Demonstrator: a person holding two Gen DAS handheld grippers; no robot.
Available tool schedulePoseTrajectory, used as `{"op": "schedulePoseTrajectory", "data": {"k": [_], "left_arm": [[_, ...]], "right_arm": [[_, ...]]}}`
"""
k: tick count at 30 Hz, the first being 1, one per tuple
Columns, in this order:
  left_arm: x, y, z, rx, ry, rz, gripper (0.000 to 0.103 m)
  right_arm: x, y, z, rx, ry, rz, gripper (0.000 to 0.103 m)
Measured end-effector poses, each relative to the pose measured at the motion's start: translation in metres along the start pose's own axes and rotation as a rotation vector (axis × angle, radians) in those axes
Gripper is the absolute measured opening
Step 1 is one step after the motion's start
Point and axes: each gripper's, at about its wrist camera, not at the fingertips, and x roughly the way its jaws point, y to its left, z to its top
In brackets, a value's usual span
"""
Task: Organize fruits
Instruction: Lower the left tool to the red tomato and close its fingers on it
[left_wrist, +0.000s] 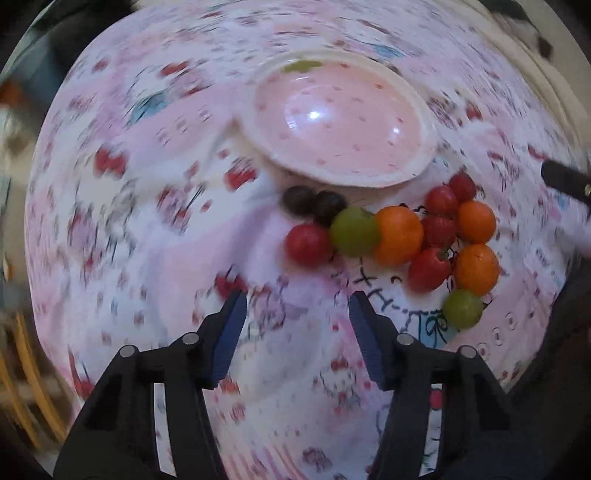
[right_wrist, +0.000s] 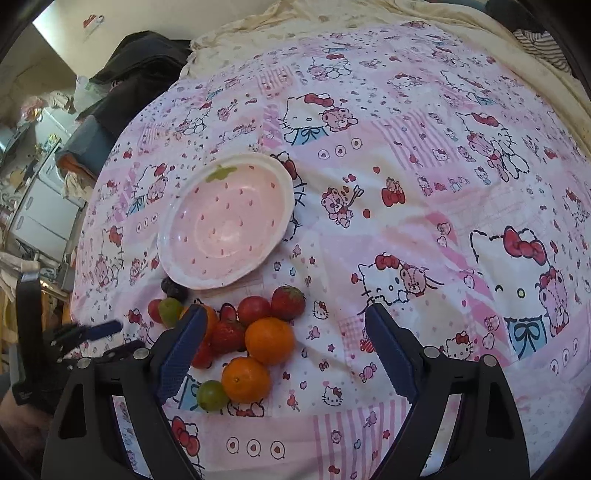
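Left view is motion-blurred; left hand-held gripper (left_wrist: 297, 306) spread, empty. Right hand-held gripper (right_wrist: 286, 321) spread, one finger (right_wrist: 181, 350) hiding some fruit (right_wrist: 269, 339) beside the bowl (right_wrist: 225, 221).

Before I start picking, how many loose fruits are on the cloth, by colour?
Red fruits: 5
Orange fruits: 3
Green fruits: 2
Dark fruits: 2
Total: 12

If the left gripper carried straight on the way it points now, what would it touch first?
Probably the bare patterned cloth: the left gripper has open jaws pointing steeply down, just short of the red fruit.
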Motion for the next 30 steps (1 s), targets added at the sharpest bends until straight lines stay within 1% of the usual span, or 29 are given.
{"op": "schedulePoseTrajectory", "data": {"k": [1, 4, 6, 10, 12, 13, 14, 15, 16, 18, 22, 24, 27, 30], "left_arm": [[0.001, -0.004, 0.004, 0.036, -0.001, -0.001, 0.054], [0.006, -0.014, 0.015, 0.154, 0.031, -0.038, 0.054], [0.009, -0.019, 0.021, 0.231, 0.042, -0.041, 0.054], [0.019, -0.022, 0.029, 0.346, 0.094, -0.051, 0.054], [0.025, -0.021, 0.035, 0.379, 0.122, -0.060, 0.052], [0.027, -0.021, 0.037, 0.390, 0.130, -0.061, 0.049], [0.031, -0.019, 0.040, 0.397, 0.138, -0.058, 0.041], [0.033, -0.018, 0.041, 0.396, 0.143, -0.051, 0.037], [0.034, -0.017, 0.043, 0.391, 0.140, -0.050, 0.033], [0.033, -0.014, 0.043, 0.384, 0.134, -0.058, 0.029], [0.030, -0.006, 0.047, 0.367, 0.126, -0.084, 0.028], [0.019, 0.006, 0.044, 0.357, 0.122, -0.089, 0.027], [0.008, 0.011, 0.041, 0.353, 0.105, -0.074, 0.026], [-0.005, 0.016, 0.030, 0.339, 0.096, -0.073, 0.024]], "right_arm": [[0.000, 0.001, 0.000, -0.003, -0.001, -0.002, 0.089], [0.002, -0.001, 0.000, -0.004, 0.006, -0.006, 0.089], [0.004, -0.002, 0.000, -0.001, 0.011, -0.009, 0.089], [0.007, -0.005, 0.002, 0.009, 0.019, -0.006, 0.089], [0.008, -0.004, 0.002, 0.002, 0.021, -0.009, 0.089], [0.009, -0.003, 0.002, -0.003, 0.022, -0.012, 0.089], [0.009, -0.002, 0.001, -0.009, 0.023, -0.016, 0.089], [0.009, -0.002, 0.001, -0.013, 0.024, -0.018, 0.089], [0.009, -0.002, 0.001, -0.016, 0.025, -0.020, 0.089], [0.010, -0.001, 0.001, -0.018, 0.025, -0.022, 0.089], [0.011, -0.002, 0.001, -0.016, 0.030, -0.023, 0.089], [0.012, -0.001, 0.000, -0.021, 0.034, -0.027, 0.089], [0.012, 0.000, 0.000, -0.023, 0.034, -0.029, 0.089], [0.011, -0.001, 0.000, -0.020, 0.030, -0.030, 0.089]]}}
